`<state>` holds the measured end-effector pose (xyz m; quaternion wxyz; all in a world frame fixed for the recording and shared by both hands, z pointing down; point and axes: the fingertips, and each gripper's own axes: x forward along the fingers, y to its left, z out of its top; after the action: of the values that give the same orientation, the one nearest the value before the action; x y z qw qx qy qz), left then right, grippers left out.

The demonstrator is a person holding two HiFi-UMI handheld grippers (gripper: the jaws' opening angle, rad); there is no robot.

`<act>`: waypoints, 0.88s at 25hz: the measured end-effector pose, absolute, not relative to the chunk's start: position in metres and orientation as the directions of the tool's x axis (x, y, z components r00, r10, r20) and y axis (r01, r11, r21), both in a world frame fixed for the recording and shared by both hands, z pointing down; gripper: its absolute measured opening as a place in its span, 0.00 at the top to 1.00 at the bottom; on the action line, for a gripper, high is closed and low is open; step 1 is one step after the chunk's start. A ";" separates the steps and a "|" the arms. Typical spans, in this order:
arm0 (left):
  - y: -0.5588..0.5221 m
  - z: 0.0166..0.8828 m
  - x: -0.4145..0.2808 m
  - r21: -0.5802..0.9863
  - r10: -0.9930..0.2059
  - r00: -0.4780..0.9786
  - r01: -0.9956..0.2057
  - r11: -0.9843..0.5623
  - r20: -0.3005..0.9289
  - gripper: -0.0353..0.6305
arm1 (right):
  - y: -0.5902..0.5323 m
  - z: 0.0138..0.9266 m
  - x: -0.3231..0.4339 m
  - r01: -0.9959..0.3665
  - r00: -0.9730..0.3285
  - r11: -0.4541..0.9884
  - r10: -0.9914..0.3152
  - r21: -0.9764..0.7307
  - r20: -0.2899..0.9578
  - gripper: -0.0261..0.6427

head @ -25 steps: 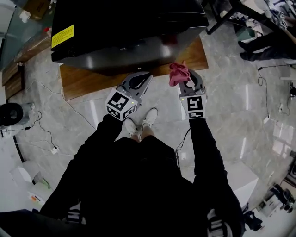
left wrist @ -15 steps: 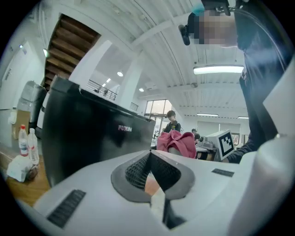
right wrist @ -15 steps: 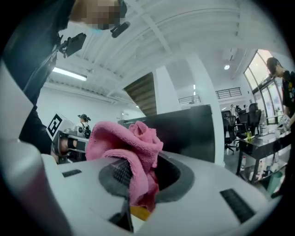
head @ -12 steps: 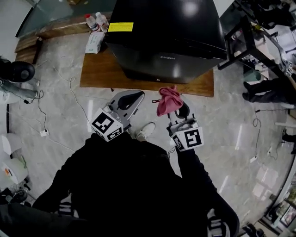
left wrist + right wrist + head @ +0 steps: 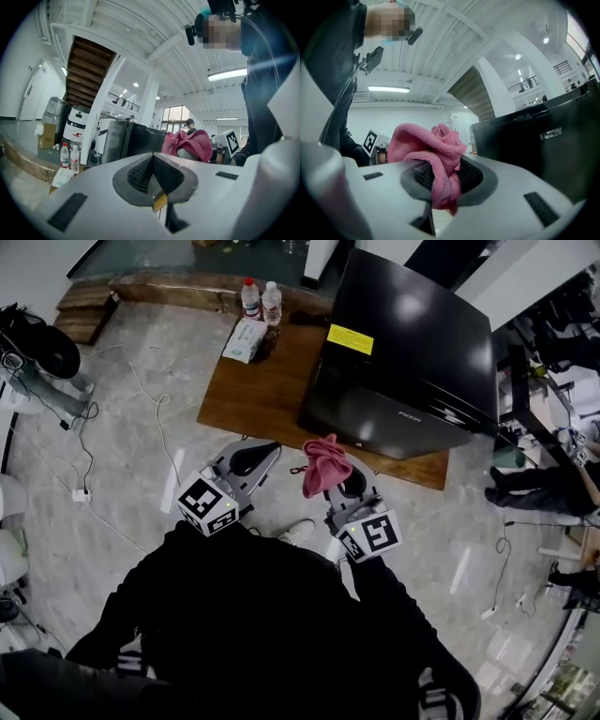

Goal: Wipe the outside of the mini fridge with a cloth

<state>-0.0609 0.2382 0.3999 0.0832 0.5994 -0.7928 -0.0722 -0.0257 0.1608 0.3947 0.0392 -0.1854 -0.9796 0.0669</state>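
The black mini fridge [image 5: 412, 357] stands on a low wooden platform [image 5: 267, 381], with a yellow label on its top. In the right gripper view its dark front [image 5: 543, 150] fills the right side. My right gripper [image 5: 336, 482] is shut on a bunched pink cloth [image 5: 324, 465], held short of the fridge's front lower corner; the same pink cloth [image 5: 433, 154] hangs from the closed jaws. My left gripper [image 5: 251, 457] is shut with nothing in it, left of the cloth. In the left gripper view the left gripper [image 5: 152, 176] faces the fridge [image 5: 136, 143], with the cloth [image 5: 190, 144] at the right.
Two water bottles [image 5: 261, 298] and a wipes pack [image 5: 244, 339] sit at the platform's far left end. Cables [image 5: 150, 418] run over the tiled floor on the left. A black table frame [image 5: 520, 381] and seated people's legs are at the right. My white shoe [image 5: 298, 532] shows below the grippers.
The head view has swung, so the fridge now lies up and to the right. Both grippers stay close together with the cloth still in the right one.
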 end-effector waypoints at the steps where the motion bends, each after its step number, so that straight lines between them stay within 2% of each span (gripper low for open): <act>1: 0.253 0.400 -0.071 0.213 -0.961 -0.272 -0.938 0.275 0.044 0.94 | 0.177 0.392 -0.036 0.355 -0.930 0.922 0.365 -0.153 0.049 0.83; 13: 0.425 0.389 -0.194 0.186 -0.958 -0.286 -0.941 0.281 -0.003 0.94 | 0.339 0.402 -0.166 0.246 -0.953 0.941 0.278 -0.232 0.120 0.83; 17: 0.452 0.387 -0.223 0.177 -0.968 -0.252 -0.953 0.247 -0.005 0.94 | 0.377 0.401 -0.195 0.244 -0.955 0.950 0.271 -0.197 0.124 0.83; 22: 0.455 0.387 -0.257 0.217 -0.977 -0.213 -0.953 0.210 0.011 0.94 | 0.388 0.410 -0.228 0.233 -0.950 0.936 0.277 -0.262 0.146 0.83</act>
<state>-0.2572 0.4554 0.3870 0.0727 0.6232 -0.7744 -0.0813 -0.2284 0.3884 0.4096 0.0908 -0.1301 -0.9798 0.1218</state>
